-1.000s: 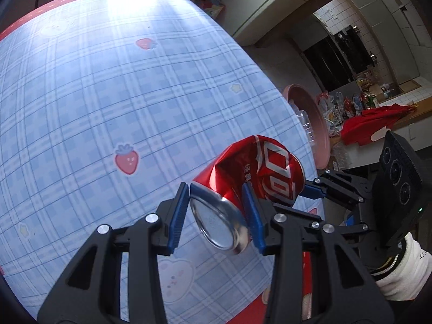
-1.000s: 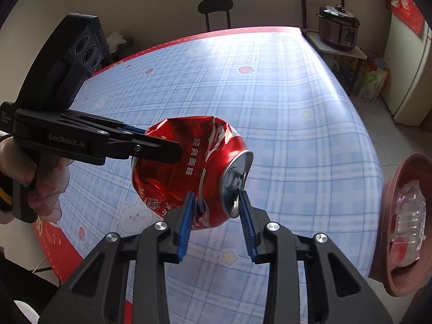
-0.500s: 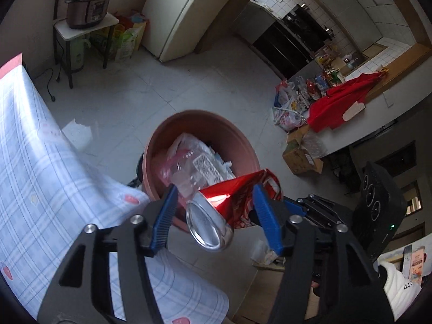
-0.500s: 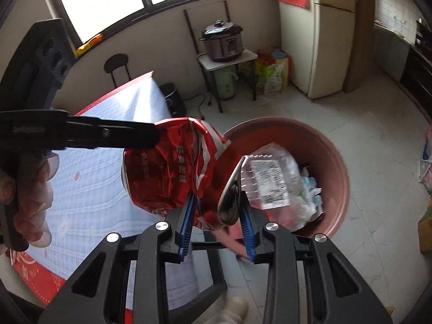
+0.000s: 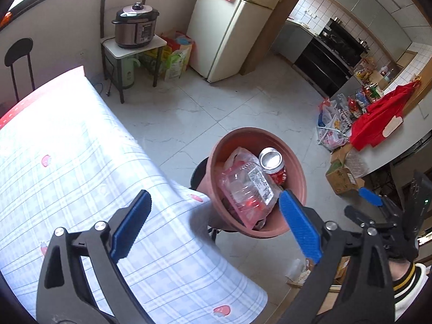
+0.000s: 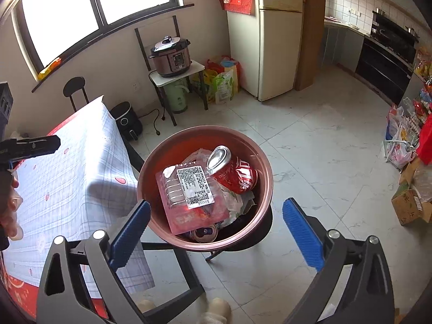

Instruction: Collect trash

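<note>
A crushed red can (image 6: 233, 171) lies inside the reddish-brown basin (image 6: 270, 189), next to a clear plastic tray with a white label (image 6: 189, 191). In the left wrist view the same can (image 5: 272, 163) shows its silver end in the basin (image 5: 299, 172). My left gripper (image 5: 214, 222) hangs above the basin's near rim, jaws still opening wide with nothing between them. My right gripper (image 6: 216, 229) is also above the basin, jaws opening wide and holding nothing. The right gripper (image 5: 378, 208) appears at the left view's right edge; the left gripper's finger (image 6: 29, 145) appears at the right view's left edge.
The table with a blue checked cloth (image 5: 67, 189) lies left of the basin, which rests on a dark stool (image 6: 253, 236). A pressure cooker (image 6: 171, 56) on a small stand, a fridge (image 6: 278, 40) and bags (image 5: 332, 132) on the tiled floor lie beyond.
Both grippers carried the crushed can from over the table to above the basin, then opened. The can dropped out of them and now lies in the basin.
</note>
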The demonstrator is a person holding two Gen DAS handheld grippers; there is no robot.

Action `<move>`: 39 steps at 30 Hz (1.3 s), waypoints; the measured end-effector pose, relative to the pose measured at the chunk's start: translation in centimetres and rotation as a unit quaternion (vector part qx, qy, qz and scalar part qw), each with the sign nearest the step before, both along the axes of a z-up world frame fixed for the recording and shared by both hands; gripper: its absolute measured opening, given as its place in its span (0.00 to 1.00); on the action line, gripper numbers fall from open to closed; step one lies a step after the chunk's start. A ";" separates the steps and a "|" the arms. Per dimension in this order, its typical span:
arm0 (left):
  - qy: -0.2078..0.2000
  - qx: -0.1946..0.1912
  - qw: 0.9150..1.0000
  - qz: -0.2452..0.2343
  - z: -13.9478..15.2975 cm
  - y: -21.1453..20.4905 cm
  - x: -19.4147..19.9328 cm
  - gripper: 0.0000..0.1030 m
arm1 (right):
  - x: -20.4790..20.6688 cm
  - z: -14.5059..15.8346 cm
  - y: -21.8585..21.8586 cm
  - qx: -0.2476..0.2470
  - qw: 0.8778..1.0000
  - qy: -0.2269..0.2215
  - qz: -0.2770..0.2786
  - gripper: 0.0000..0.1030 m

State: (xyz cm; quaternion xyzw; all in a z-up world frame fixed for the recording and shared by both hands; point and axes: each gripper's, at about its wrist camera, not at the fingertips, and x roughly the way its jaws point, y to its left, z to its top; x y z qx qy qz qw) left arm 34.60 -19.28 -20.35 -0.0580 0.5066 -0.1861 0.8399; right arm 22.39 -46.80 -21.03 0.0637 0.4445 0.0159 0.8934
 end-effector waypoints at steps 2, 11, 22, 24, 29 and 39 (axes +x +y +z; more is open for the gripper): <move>-0.021 0.018 1.000 0.006 1.2 1.2 -1.4 0.93 | -1.3 1.5 0.9 -0.001 1.000 -0.012 -0.010 0.95; -0.145 0.078 0.986 0.040 9.3 6.8 -9.2 0.94 | -7.5 9.4 5.6 -0.016 0.996 -0.071 -0.057 0.95; -0.237 0.074 0.968 0.040 18.9 8.3 -18.2 0.94 | -15.5 17.9 9.1 -0.021 0.985 -0.118 -0.127 0.95; -0.248 0.064 0.966 0.040 20.0 8.4 -19.5 0.94 | -17.0 18.7 9.8 -0.032 0.982 -0.129 -0.133 0.95; -0.276 0.060 0.959 0.036 22.0 8.1 -22.0 0.94 | -19.3 20.1 10.7 -0.049 0.978 -0.149 -0.136 0.95; -0.303 0.061 0.951 0.012 23.6 7.0 -24.6 0.94 | -21.6 21.6 11.1 -0.065 0.972 -0.171 -0.147 0.95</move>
